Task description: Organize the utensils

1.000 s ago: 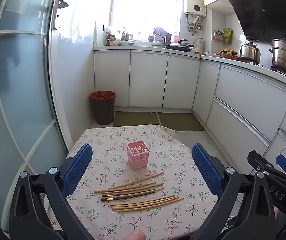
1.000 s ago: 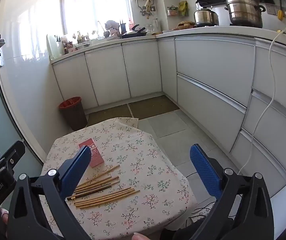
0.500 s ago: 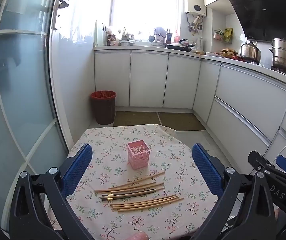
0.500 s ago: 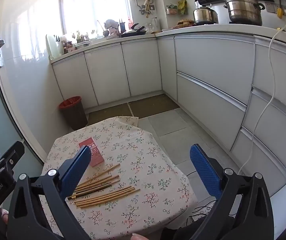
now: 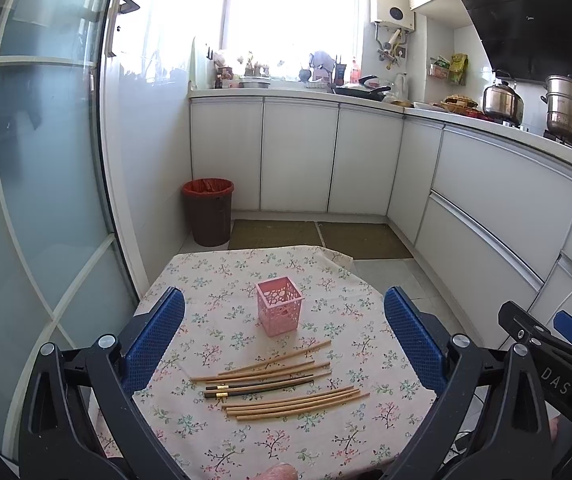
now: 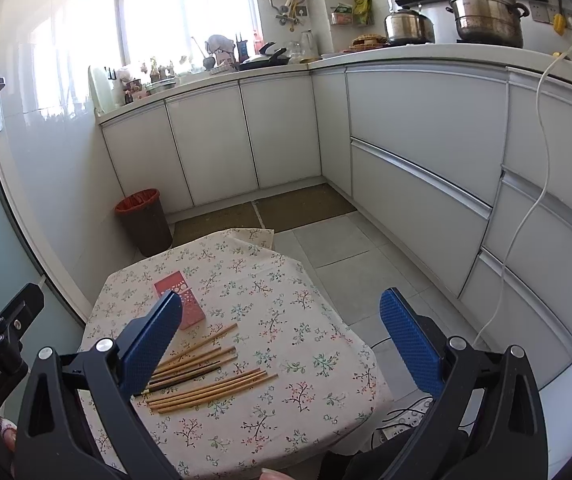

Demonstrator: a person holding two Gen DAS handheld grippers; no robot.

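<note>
Above floral-clothed table [image 5: 190, 280]: left gripper [image 5: 284, 338] and right gripper [image 6: 280, 340] both spread wide, empty; wooden chopsticks [image 5: 282, 380] lie before upright pink perforated plastic holder [image 5: 279, 306].

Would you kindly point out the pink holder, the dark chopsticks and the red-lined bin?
pink holder [image 5: 282, 314], left wrist view, front wall.
dark chopsticks [image 5: 262, 386], left wrist view, middle of the shafts.
red-lined bin [image 5: 209, 216], left wrist view, outer wall.

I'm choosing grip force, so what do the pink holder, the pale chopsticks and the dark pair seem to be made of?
Pink utensil holder: likely thin moulded plastic, matte, with perforated walls. Pale chopsticks: probably bamboo or wood, tan and unvarnished-looking. Dark chopsticks: material unclear, perhaps lacquered wood or plastic, with gold-coloured bands that may be metal.
</note>
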